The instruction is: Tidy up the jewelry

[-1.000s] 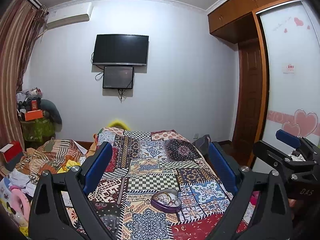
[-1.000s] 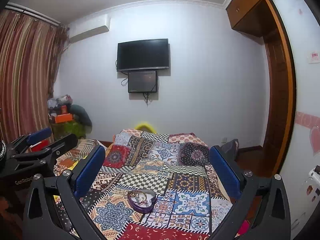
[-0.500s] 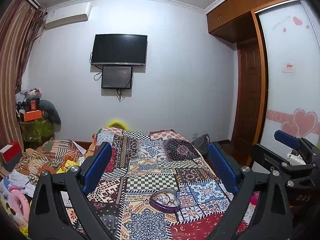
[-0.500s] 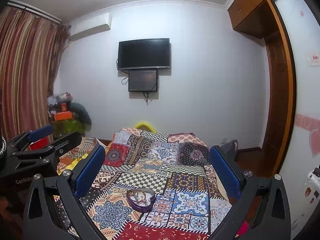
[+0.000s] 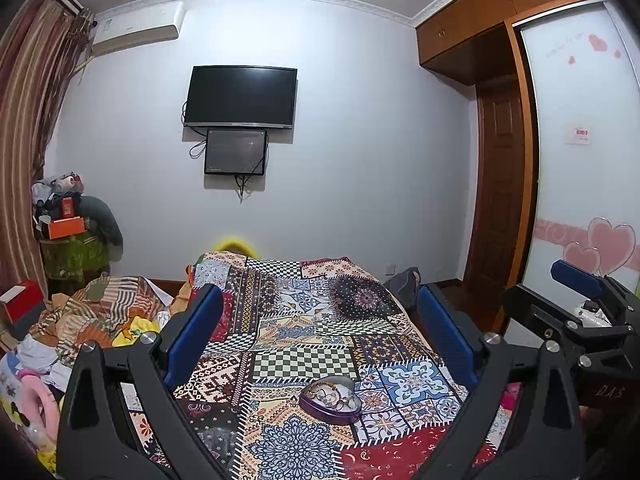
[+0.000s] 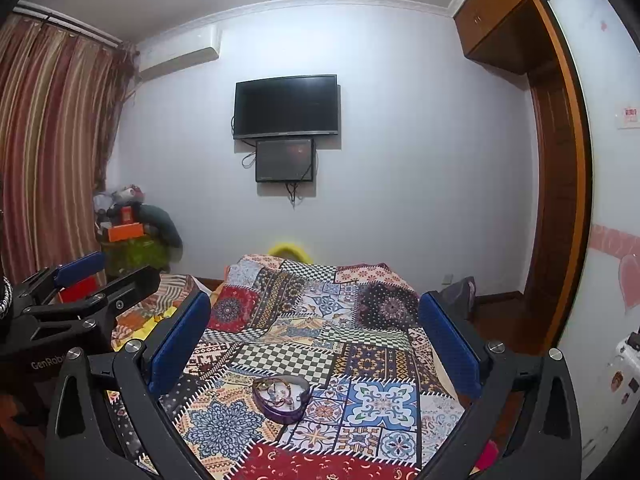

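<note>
1. Bedroom setting: a patchwork bedspread [image 5: 304, 344] covers the bed, and both grippers hang above its near end, well clear of the cloth.
2. Left gripper [image 5: 320, 332]: its jaws stand wide apart, blue pads [image 5: 194, 330] facing each other with nothing between them but the view of the bed beyond.
3. Right gripper [image 6: 316, 336]: its jaws are spread just as wide and hold nothing; its blue pads [image 6: 180, 340] frame the bedspread.
4. Each gripper shows in the other's camera: the right one at the right edge of the left wrist view, the left one at the left edge of the right wrist view, side by side and apart.
5. Heart-shaped purple tin [image 5: 331, 398] lies open on the bedspread, near the foot of the bed, ahead of and below both grippers. It sits between the two pairs of fingers in either view, touched by neither.
6. Jewelry [image 6: 280, 392] rests inside the tin: thin gold-coloured pieces, too small and tangled to tell apart.
7. Left of the bed, a heap of striped and coloured clothes [image 5: 92, 316] is piled up.
8. On the far wall hangs a dark television [image 5: 240, 96] with a smaller screen [image 5: 235, 152] just below it; striped curtains [image 6: 48, 152] hang at the left and a wooden wardrobe [image 5: 500, 200] stands at the right.
</note>
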Tool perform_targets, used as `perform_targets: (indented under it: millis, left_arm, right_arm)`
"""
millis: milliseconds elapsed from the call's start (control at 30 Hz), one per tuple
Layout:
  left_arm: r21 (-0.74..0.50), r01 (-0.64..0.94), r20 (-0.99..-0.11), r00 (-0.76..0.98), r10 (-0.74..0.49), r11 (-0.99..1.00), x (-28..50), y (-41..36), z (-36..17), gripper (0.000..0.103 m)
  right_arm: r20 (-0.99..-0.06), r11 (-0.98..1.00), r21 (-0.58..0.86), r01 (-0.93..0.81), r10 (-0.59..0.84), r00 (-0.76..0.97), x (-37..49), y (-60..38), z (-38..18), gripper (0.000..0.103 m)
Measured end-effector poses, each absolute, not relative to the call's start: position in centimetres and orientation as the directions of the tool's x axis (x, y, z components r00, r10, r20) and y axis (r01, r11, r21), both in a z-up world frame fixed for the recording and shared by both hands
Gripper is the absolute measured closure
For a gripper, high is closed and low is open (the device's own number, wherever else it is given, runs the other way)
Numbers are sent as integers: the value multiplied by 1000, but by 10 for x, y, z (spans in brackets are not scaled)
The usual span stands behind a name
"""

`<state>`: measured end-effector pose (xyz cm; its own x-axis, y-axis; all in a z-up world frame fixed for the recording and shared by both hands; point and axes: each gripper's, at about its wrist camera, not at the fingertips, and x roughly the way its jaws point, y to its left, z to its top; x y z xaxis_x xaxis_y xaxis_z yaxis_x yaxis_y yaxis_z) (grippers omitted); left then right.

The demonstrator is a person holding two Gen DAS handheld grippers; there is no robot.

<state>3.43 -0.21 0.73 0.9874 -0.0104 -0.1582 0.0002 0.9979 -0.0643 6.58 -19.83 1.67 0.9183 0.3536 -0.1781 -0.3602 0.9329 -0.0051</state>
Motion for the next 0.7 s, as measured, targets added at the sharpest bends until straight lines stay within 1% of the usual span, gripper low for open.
perform_targets:
  millis: [700]
  left_arm:
    - [-85, 6, -175, 984, -21, 996, 39, 2, 3, 4]
  right_arm:
    - [-179, 933, 0, -360, 354, 918, 68, -199, 17, 0]
